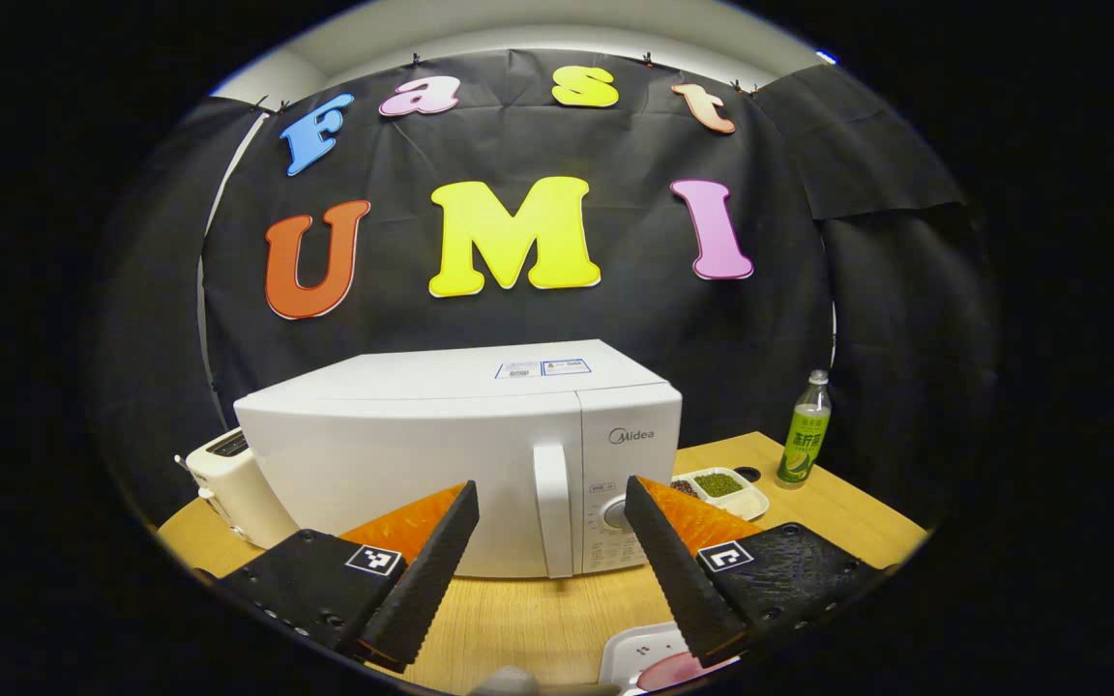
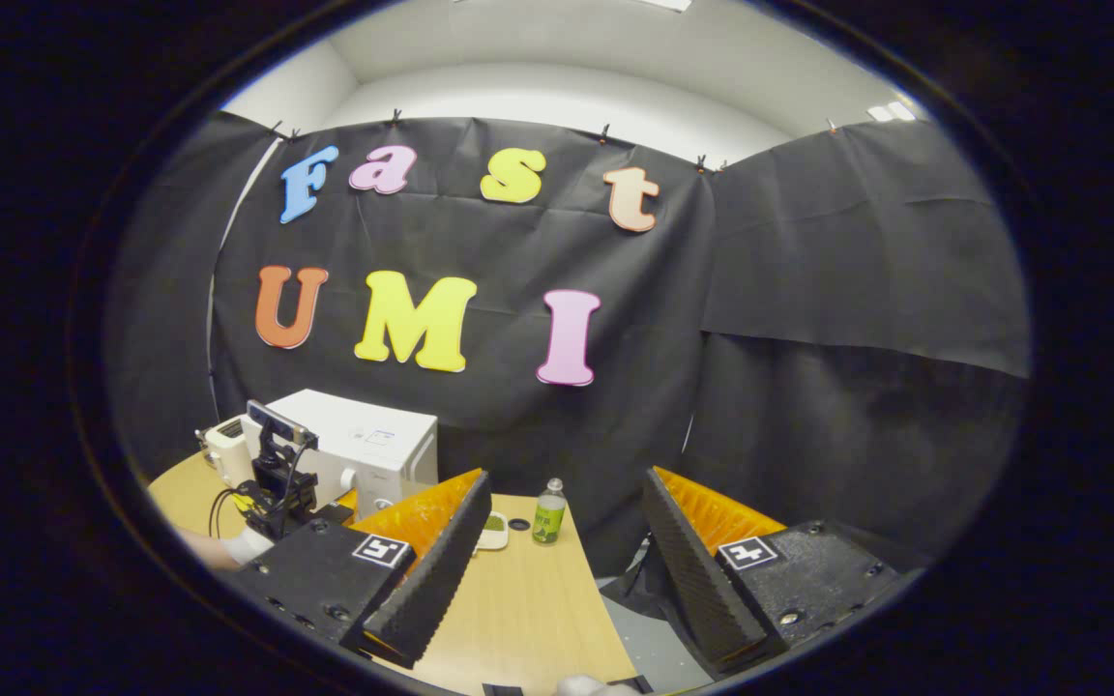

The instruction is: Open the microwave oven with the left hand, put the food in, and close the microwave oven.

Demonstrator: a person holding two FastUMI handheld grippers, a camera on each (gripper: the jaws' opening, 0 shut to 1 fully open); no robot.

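Left gripper view: toaster (image 1: pixel 228 474) left of microwave (image 1: pixel 460 454), bottle (image 1: pixel 806 430) right.

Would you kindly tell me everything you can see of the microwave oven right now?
The microwave oven is a glossy white box, apparently painted metal or plastic, standing upright on the wooden table. Its door is shut, with a vertical white handle beside a control panel with a round dial. Stickers sit on top. A white toaster stands close at one side. The left tool, open, faces the handle without touching.

Toaster (image 1: pixel 228 474) at table (image 1: pixel 538 619) back-left; green bottle (image 1: pixel 805 431) stands far right.
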